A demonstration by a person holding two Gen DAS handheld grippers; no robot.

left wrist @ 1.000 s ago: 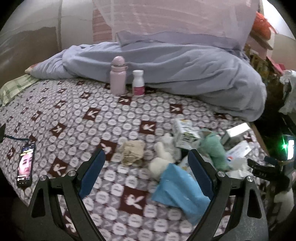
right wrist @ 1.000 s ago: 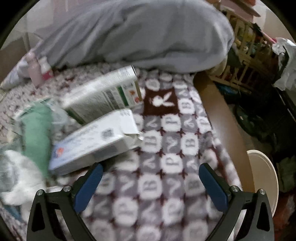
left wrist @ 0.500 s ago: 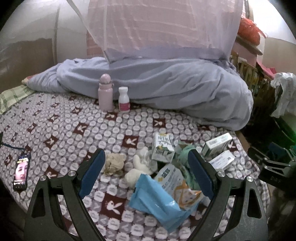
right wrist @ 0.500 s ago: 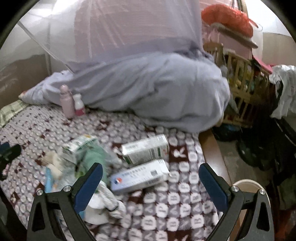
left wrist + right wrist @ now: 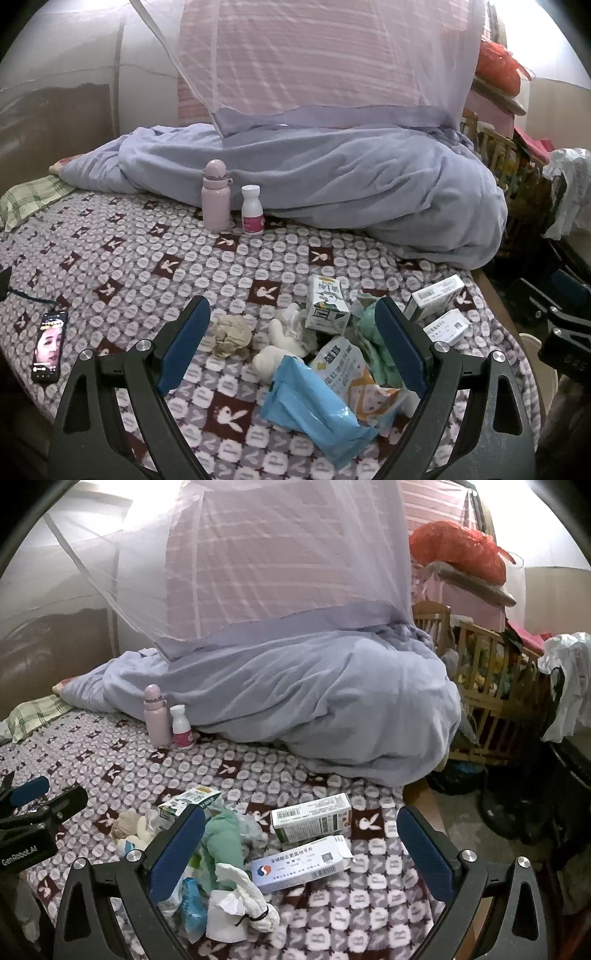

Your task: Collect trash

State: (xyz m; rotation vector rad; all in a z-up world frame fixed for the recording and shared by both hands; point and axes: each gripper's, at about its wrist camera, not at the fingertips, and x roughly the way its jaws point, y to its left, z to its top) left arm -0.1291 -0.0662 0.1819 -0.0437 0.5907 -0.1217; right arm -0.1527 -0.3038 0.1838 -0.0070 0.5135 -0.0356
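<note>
A pile of trash lies on the patterned bedspread: a blue plastic wrapper, a snack bag, a small milk carton, a crumpled brown paper, a green bag, white tissue and two medicine boxes. My left gripper is open and empty, held back above the pile. My right gripper is open and empty, above the boxes.
A pink bottle and a white pill bottle stand by the bunched lilac quilt. A phone lies at the bed's left edge. A wooden crib and clutter stand right of the bed. A mosquito net hangs overhead.
Both grippers have pulled back and up from the bed, so the trash pile now looks smaller and farther away. Both stay open. Nothing on the bed has moved.
</note>
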